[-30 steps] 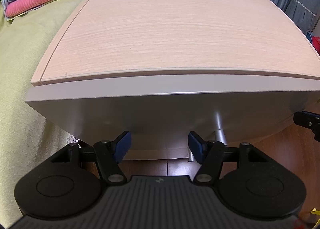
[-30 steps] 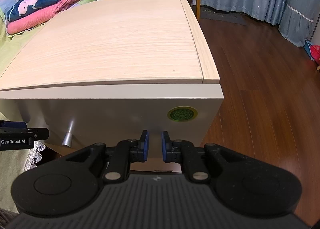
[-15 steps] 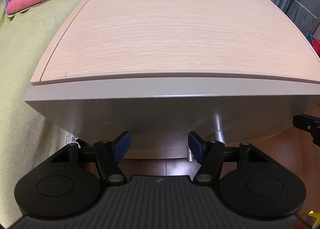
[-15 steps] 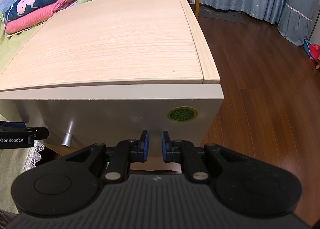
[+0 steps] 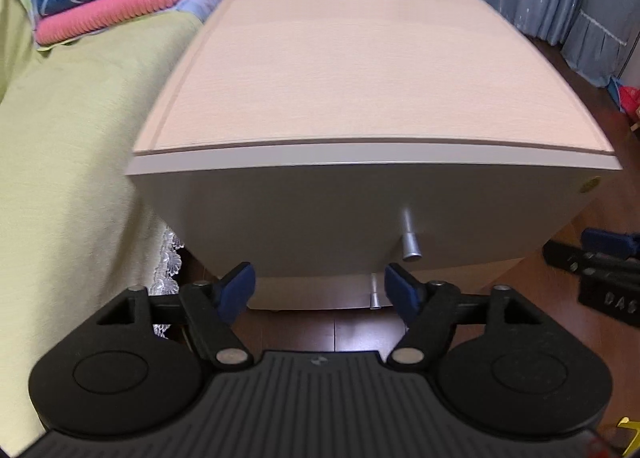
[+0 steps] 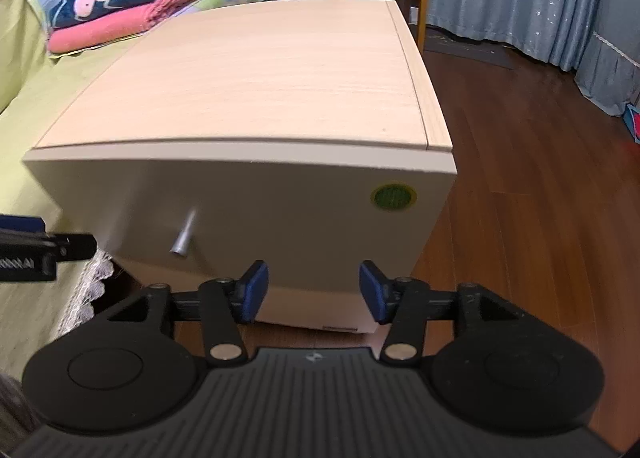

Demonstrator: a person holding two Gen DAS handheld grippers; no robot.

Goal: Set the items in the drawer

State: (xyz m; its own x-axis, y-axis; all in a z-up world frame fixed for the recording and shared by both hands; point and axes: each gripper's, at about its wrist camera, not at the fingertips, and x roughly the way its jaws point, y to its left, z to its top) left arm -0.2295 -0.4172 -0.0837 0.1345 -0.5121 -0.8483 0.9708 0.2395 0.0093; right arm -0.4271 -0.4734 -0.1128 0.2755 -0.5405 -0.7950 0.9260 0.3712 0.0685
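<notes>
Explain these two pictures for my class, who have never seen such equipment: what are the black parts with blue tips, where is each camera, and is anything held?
There is no robot here. A person carries a two-fingered tool in each hand, with a wide-angle camera on each looking along its fingers. One picture looks past the left hand-held gripper, the other past the right hand-held gripper. The blue tips are finger pads. Both stand open and hold nothing. Ahead is a bedside cabinet with a bare wooden top, a shut drawer and its metal knob. Folded blankets lie on the bed beside it.
</notes>
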